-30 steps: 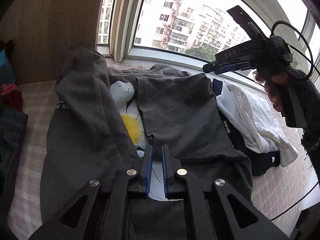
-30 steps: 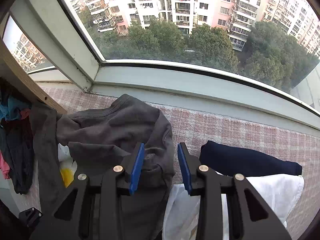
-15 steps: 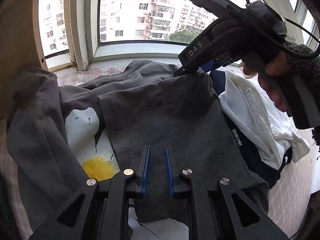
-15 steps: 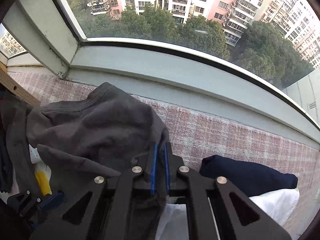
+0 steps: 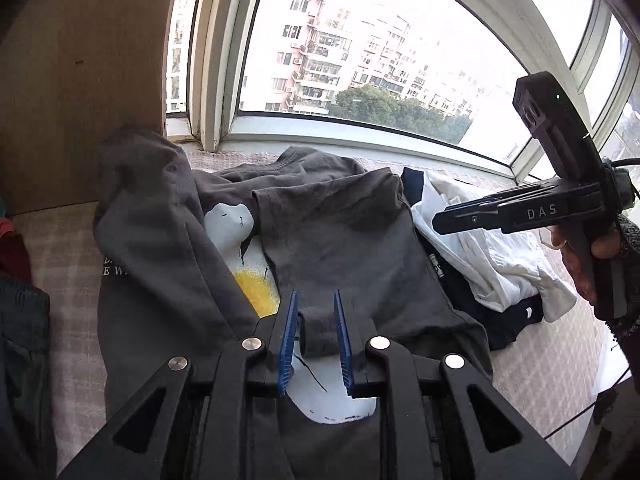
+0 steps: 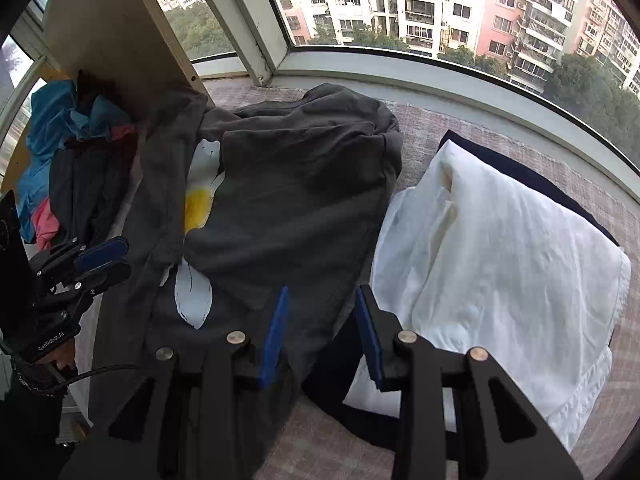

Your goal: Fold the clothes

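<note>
Grey T-shirt point(image 6: 288, 184) rumpled, sides folded over print.

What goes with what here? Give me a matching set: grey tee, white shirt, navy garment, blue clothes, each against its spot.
Things:
1. grey tee
2. white shirt
3. navy garment
4. blue clothes

Places:
A. under the white one
B. far left, by the wooden panel
C. centre, side flaps folded in over the print
D. right of the tee, on top

Pairs: 1-C, 2-D, 3-A, 4-B
</note>
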Demonstrator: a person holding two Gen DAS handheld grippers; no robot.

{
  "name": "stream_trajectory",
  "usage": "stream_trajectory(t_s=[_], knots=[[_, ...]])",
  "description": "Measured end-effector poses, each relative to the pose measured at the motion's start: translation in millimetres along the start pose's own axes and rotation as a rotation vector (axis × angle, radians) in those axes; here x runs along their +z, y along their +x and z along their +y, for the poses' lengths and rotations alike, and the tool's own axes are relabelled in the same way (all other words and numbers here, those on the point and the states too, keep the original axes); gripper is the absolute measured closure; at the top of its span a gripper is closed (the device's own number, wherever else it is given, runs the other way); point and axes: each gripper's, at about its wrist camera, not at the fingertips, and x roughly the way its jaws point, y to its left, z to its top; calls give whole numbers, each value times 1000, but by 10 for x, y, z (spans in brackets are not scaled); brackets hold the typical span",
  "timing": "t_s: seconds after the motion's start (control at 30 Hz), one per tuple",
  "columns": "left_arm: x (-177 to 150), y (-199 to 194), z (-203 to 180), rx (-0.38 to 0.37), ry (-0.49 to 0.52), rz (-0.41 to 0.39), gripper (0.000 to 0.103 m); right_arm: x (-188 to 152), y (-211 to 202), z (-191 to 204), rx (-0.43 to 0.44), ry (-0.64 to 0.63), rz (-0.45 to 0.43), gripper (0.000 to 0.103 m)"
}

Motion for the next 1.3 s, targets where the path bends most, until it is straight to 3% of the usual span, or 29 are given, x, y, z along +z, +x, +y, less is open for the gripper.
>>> stream_trajectory(t_s=[0.13, 0.27, 0.3, 0.33, 0.43, 0.5, 0.57, 0.7, 0.77, 0.8, 0.83, 1.0, 1.1, 1.17, 1.3], knots=[[-469, -640, -352, -32, 80, 11, 79, -779, -360, -120, -32, 26, 17, 69], [-1015, -1268, -661, -33, 82, 18, 79, -1504, -821, -330, 110, 141, -51, 66], [-1147, -1417, -717, -22, 81, 15, 78, -1715, -831, -309, 119, 142, -46, 58], [-1278, -1541, -774, -11, 82, 17, 76, -1928, -793, -265, 115, 136, -27, 53], [-1675, -1799, -1004, -7, 64, 18, 72, -2565, -450, -73, 135, 157, 83, 53], [-1932, -1782, -1169, -70, 30, 36, 70, -2947, -230, 84, 196, 182, 131, 53], [-2167, -1653, -1407, -111, 57, 82, 71, -3190, -129, 247, 218, 172, 140, 53], [-2571, -1443, -1849, -158, 139, 161, 71, -3444, -83, 533, 164, 99, 86, 53], [-2706, -1417, -1975, -165, 163, 177, 71, -3494, -64, 631, 165, 63, 68, 60], [-2759, -1421, -2018, -166, 172, 178, 71, -3507, -40, 665, 168, 49, 72, 89], [-2798, -1429, -2030, -166, 170, 178, 71, -3524, -27, 671, 166, 54, 80, 98], [-2956, -1514, -2083, -163, 166, 149, 71, -3583, -405, 485, 273, 181, 24, 99], [-3033, -1533, -2209, -160, 207, 83, 71, -3561, -444, 513, 256, 194, 24, 99], [-3106, -1535, -2342, -150, 269, 14, 65, -3545, -383, 604, 250, 184, 51, 99], [-3210, -1472, -2579, -40, 421, -72, 63, -3494, -381, 696, 282, 157, 63, 99]])
